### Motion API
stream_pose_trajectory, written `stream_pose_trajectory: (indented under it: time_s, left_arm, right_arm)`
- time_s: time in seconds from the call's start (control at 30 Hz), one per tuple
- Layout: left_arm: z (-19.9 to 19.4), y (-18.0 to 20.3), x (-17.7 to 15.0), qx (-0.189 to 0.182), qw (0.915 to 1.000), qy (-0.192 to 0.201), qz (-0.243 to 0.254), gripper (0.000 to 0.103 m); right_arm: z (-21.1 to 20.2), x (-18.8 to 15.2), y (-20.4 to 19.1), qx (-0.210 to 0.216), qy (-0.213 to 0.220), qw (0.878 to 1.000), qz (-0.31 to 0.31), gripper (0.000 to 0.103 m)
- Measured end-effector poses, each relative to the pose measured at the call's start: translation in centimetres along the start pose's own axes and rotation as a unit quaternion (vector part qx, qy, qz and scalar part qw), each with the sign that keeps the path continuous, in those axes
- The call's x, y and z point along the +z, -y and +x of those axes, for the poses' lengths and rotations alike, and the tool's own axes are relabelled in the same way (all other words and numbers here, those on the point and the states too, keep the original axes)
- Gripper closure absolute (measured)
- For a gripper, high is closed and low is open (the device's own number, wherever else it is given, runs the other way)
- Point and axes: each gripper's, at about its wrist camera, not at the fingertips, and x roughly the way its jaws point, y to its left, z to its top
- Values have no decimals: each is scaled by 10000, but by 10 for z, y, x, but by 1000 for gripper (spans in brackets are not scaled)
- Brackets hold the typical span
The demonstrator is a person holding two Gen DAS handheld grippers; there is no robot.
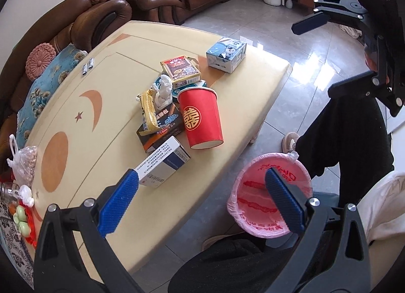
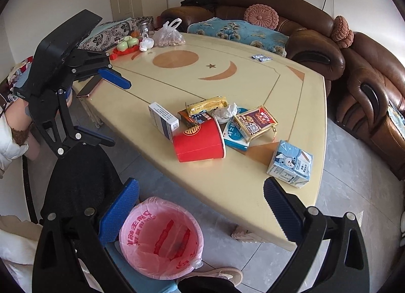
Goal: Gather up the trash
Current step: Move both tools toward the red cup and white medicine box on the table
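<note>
My left gripper (image 1: 201,198) and right gripper (image 2: 201,213) both stand spread wide, grasping nothing, touching nothing. The trash lies clustered mid-table (image 2: 291,105): red paper cup (image 2: 200,142) on its side, white box (image 2: 163,121), crumpled tissue (image 2: 225,113), yellow wrapper (image 2: 206,105), milk carton (image 2: 291,164) apart near the edge. The pink-lined bin (image 2: 162,237) on the floor holds only its bag.
</note>
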Motion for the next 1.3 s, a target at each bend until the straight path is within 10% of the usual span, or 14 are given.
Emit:
stream_pose_trajectory:
  time_s: [1.3]
  left_arm:
    - [119,-72,9,-971,9881,-1100,472,5]
  right_arm:
    - [146,49,35,1217,-1111,9854,-419,6]
